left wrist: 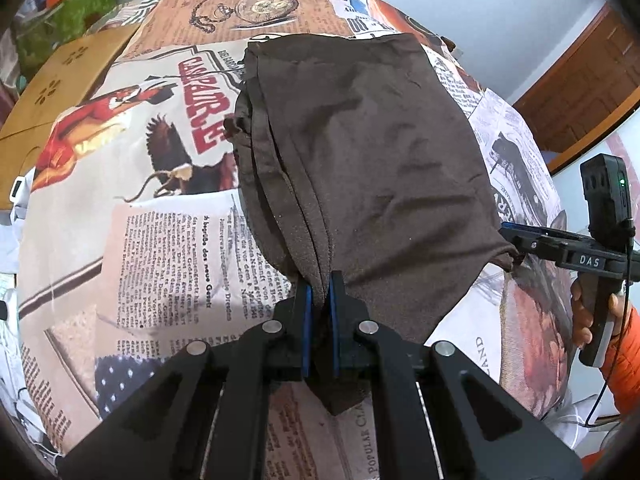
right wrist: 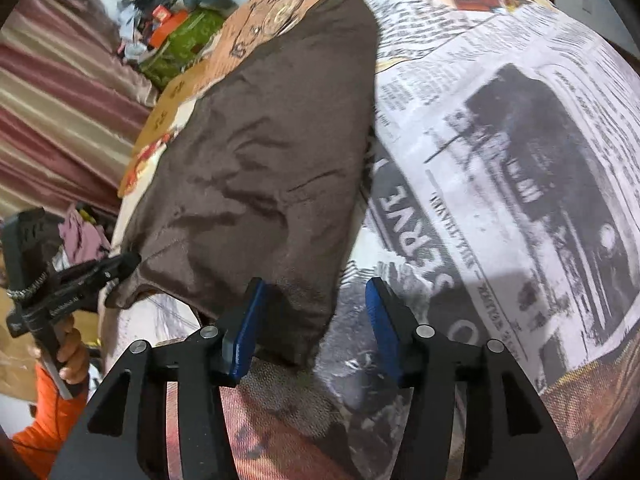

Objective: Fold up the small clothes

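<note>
A dark brown garment [left wrist: 360, 140] lies folded on a bed sheet printed like newspaper [left wrist: 160, 220]. My left gripper [left wrist: 320, 280] is shut on the garment's near edge, and a bunched corner of the cloth hangs down behind the blue pads. In the right wrist view the same garment [right wrist: 260, 160] spreads up and to the left. My right gripper [right wrist: 316, 284] stands open over its near right corner, with the cloth lying between the jaws close to the left pad [right wrist: 248, 320]. The left gripper [right wrist: 132, 260] shows at the far corner, and the right gripper [left wrist: 508, 236] shows at the right edge of the left wrist view.
A cardboard box [left wrist: 52, 92] and a green bag [left wrist: 68, 20] sit at the far left of the bed. A wooden door [left wrist: 580, 92] stands at the right. A striped curtain [right wrist: 60, 100] hangs to the left. A hand in an orange sleeve [left wrist: 580, 320] holds each handle.
</note>
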A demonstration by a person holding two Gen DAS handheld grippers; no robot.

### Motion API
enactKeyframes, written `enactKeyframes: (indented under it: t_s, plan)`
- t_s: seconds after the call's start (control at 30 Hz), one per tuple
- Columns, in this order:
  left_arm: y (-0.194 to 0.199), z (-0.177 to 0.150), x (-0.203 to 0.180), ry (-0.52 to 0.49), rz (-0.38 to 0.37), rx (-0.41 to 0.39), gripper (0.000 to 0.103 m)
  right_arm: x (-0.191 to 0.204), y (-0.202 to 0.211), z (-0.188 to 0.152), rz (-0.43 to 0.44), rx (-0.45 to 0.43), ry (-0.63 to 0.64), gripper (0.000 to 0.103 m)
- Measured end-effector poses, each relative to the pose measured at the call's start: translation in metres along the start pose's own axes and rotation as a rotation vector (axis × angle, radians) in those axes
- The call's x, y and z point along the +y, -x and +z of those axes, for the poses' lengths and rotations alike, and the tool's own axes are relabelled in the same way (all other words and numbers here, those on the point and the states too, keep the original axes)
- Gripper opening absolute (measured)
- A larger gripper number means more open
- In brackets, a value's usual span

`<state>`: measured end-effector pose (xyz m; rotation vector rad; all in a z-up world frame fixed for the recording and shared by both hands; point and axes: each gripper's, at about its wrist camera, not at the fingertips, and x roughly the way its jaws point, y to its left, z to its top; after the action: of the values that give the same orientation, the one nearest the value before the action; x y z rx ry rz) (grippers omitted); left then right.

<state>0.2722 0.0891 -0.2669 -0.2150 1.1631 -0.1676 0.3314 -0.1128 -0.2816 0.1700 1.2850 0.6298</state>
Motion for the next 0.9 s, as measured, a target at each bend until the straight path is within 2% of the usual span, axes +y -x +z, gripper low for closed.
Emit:
enactKeyframes:
  t_s: [0.23,0.27,0.3,0.37,0.67,0.9]
  plan:
    - [-0.004,-0.002,0.005,0.028,-0.027,-0.005,0.007,0.018,-0.014,-0.001,0.0,-0.002,0.098,0.049]
    - [-0.003,-0.002,0.004,0.027,-0.026,-0.007,0.007,0.018,-0.014,-0.001,0.005,-0.01,0.101,0.043]
    - [-0.003,-0.002,0.004,0.025,-0.023,-0.008,0.007,0.017,-0.014,-0.001,0.009,-0.012,0.101,0.029]
    - [0.0,-0.002,0.003,0.025,-0.02,-0.01,0.007,0.015,-0.012,0.0,0.019,-0.006,0.089,0.01]
    - [0.036,-0.008,-0.005,0.011,-0.035,-0.069,0.007,0.023,0.016,-0.018,0.062,-0.043,0.118,0.009]
    - [0.062,0.002,-0.015,-0.004,-0.075,-0.116,0.007,0.028,0.055,-0.011,0.119,-0.147,0.116,0.008]
